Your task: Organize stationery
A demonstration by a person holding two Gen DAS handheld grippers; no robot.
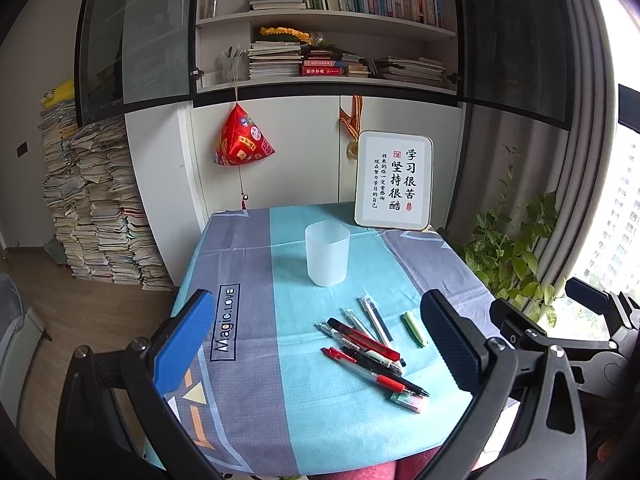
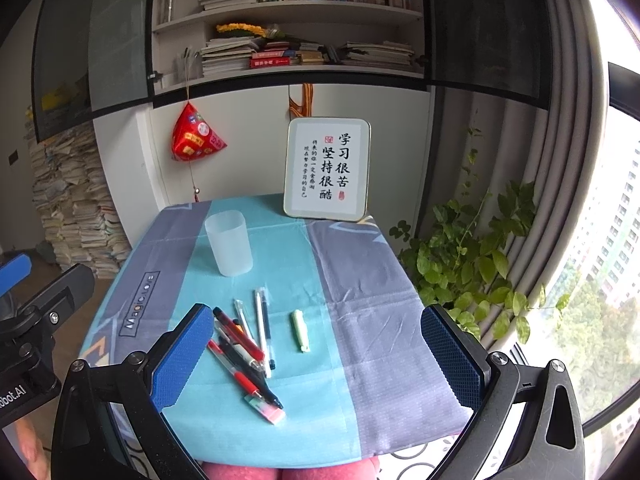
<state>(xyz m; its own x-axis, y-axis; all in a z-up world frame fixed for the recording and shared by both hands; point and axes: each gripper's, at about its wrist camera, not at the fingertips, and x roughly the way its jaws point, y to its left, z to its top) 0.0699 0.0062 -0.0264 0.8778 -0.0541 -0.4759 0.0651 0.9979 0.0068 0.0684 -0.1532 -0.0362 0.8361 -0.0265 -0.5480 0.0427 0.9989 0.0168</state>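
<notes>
**Both tongs held wide above a desk of loose pens**

The left gripper (image 1: 316, 344) hangs over the near edge of the table (image 1: 248, 288) with its 2 blue-padded fingers spread wide apart and nothing between them. The right gripper (image 2: 316, 344) is held the same way, fingers far apart and empty, just beside the left one; each camera catches the other tool at its frame edge.

On the turquoise stripe of the tablecloth (image 2: 360, 312) stands a frosted translucent cup (image 1: 327, 254), upright, toward the back of the table. Nearer the cameras lies a loose pile of pens (image 1: 368, 344), crossing one another: red-bodied ones, black ones and 2 or 3 clear ones, though the overlap makes the exact count hard to tell. A pale pink-and-green eraser (image 1: 410, 400) touches the near end of the pile. A small green highlighter (image 1: 415, 328) lies alone, just right of the pens and apart from them.

A framed calligraphy sign (image 1: 394, 179) leans at the back edge. Behind it are a bookshelf (image 1: 320, 20) and a red hanging ornament (image 1: 242, 138); a leafy plant (image 2: 460, 264) stands by the window.
</notes>
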